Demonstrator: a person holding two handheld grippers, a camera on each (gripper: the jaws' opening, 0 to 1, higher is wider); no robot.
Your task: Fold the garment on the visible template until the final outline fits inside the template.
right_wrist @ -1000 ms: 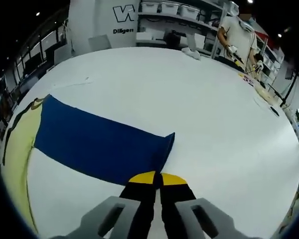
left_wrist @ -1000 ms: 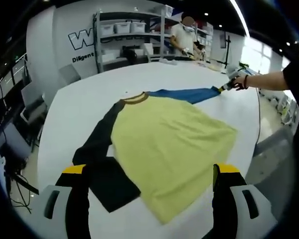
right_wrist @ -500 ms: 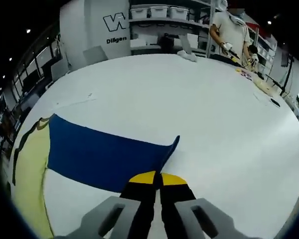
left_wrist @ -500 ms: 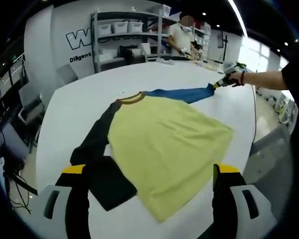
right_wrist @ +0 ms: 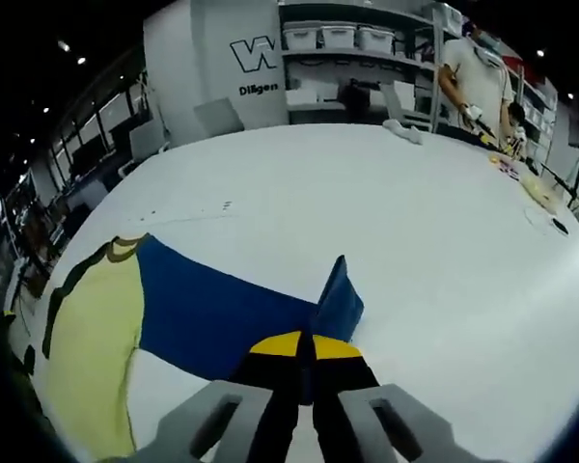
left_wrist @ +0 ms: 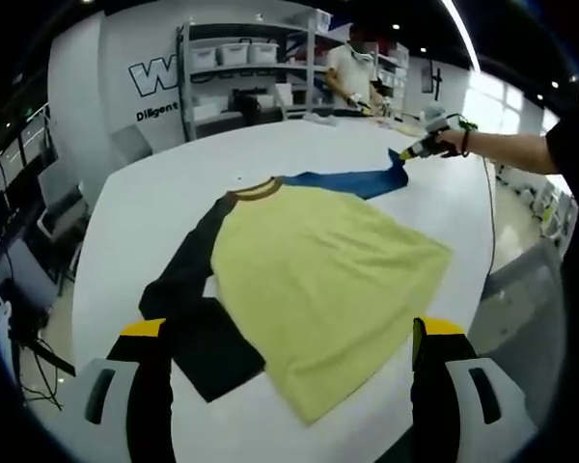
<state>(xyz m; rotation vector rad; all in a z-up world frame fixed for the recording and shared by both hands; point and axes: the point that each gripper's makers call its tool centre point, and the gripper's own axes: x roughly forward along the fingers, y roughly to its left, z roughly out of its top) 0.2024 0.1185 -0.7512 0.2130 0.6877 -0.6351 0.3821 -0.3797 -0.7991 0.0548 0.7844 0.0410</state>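
Left gripper view puts the wide white counter [left_wrist: 154,193] first, smooth and pale, with rounded edges. On it we see the garment [left_wrist: 309,280], a long-sleeved shirt lying flat: a soft yellow body, a brown ribbed collar, a black sleeve [left_wrist: 188,289] bent back on itself toward our near side, and a blue sleeve [left_wrist: 352,181] stretched out across the counter's far part. Our left gripper [left_wrist: 294,386] hangs above the shirt's near hem with its black, yellow-tipped jaws spread wide apart, holding and touching nothing.

At the far end of the blue sleeve our right gripper [left_wrist: 415,149] has the cuff pinched, and the cuff end stands up off the counter there. In the right gripper view, the right gripper [right_wrist: 304,352] has its jaws pressed together on that cuff; the blue sleeve [right_wrist: 222,309] folds up into a small peak just ahead of the yellow tips, while the rest of it lies flat toward the yellow body [right_wrist: 92,357].

Beyond the counter stand metal shelves [left_wrist: 241,72] carrying white bins, and a white wall panel with dark lettering. A person in a white shirt [right_wrist: 473,82] works at the counter's far edge, beside some small items we cannot make out. Chairs [left_wrist: 53,207] stand off the counter's side.
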